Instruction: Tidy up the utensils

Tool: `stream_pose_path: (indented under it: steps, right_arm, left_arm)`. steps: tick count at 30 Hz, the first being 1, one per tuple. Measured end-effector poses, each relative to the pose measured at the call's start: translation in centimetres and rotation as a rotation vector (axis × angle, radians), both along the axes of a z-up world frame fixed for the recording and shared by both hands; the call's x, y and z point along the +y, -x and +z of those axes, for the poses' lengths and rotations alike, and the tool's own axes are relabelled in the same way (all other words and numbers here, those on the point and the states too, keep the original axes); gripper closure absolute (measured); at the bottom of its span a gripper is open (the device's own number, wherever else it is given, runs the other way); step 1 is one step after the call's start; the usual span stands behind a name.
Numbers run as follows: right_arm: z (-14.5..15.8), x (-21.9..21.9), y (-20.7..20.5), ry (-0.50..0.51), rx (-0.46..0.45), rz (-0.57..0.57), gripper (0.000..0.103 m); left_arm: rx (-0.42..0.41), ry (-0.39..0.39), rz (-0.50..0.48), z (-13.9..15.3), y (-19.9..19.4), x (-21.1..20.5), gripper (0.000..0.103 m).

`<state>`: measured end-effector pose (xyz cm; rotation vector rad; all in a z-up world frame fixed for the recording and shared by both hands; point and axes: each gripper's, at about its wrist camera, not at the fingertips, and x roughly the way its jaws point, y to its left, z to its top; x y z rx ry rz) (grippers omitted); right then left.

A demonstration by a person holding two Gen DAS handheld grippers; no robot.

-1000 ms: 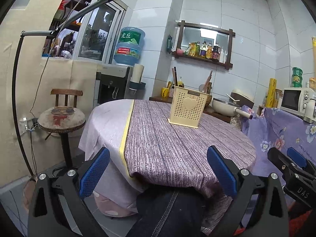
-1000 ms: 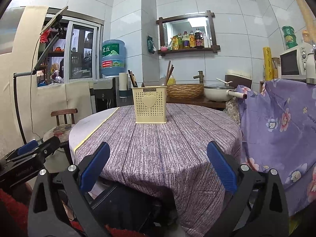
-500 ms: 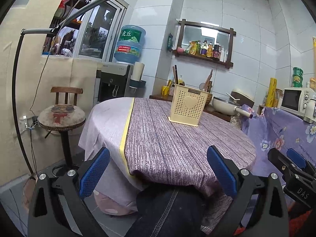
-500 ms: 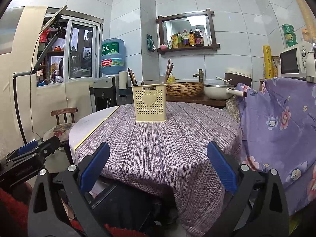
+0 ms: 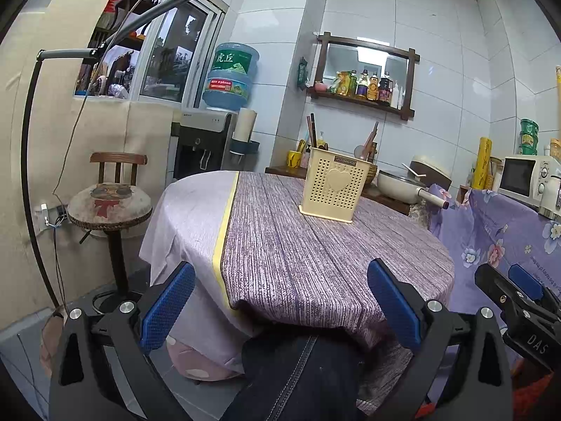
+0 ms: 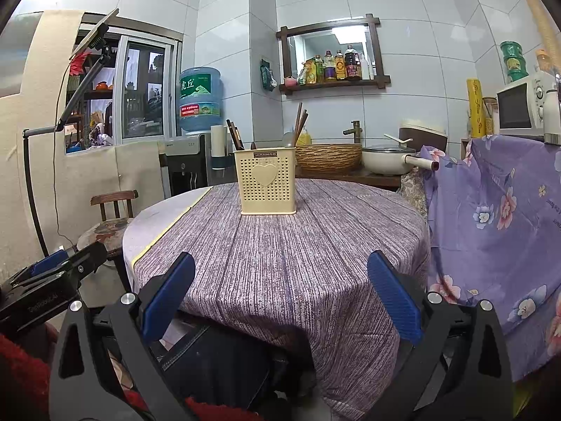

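A cream perforated utensil holder (image 5: 336, 186) with a heart on its front stands upright on the far part of a round table with a purple striped cloth (image 5: 308, 252). In the right wrist view the holder (image 6: 267, 183) has dark chopstick-like utensils (image 6: 235, 138) sticking out of its top. My left gripper (image 5: 280, 305) is open and empty, below the table's near edge. My right gripper (image 6: 280, 298) is open and empty, also in front of the near edge. Each gripper shows at the edge of the other's view.
A wooden stool (image 5: 110, 203) stands left of the table, with a water dispenser (image 5: 207, 144) behind it. A purple floral cloth (image 6: 498, 231) covers furniture on the right, under a microwave (image 6: 526, 105). A counter behind holds a basket (image 6: 328, 158) and pot (image 6: 389, 163). My dark trouser leg (image 5: 298, 375) is below.
Both views have shifted slightly, so the holder and table sit a little lower in the frames. Both grippers stay open and empty.
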<state>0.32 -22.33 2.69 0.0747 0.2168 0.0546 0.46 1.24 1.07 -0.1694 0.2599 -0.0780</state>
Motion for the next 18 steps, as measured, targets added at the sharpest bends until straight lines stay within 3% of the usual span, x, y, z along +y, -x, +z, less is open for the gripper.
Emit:
stream_pose_path:
  steps: [18]
  right_arm:
    - [-0.28, -0.13, -0.02, -0.001, 0.004, 0.004, 0.006]
  left_arm:
    - [0.015, 0.005, -0.004, -0.61, 0.19, -0.04, 0.006]
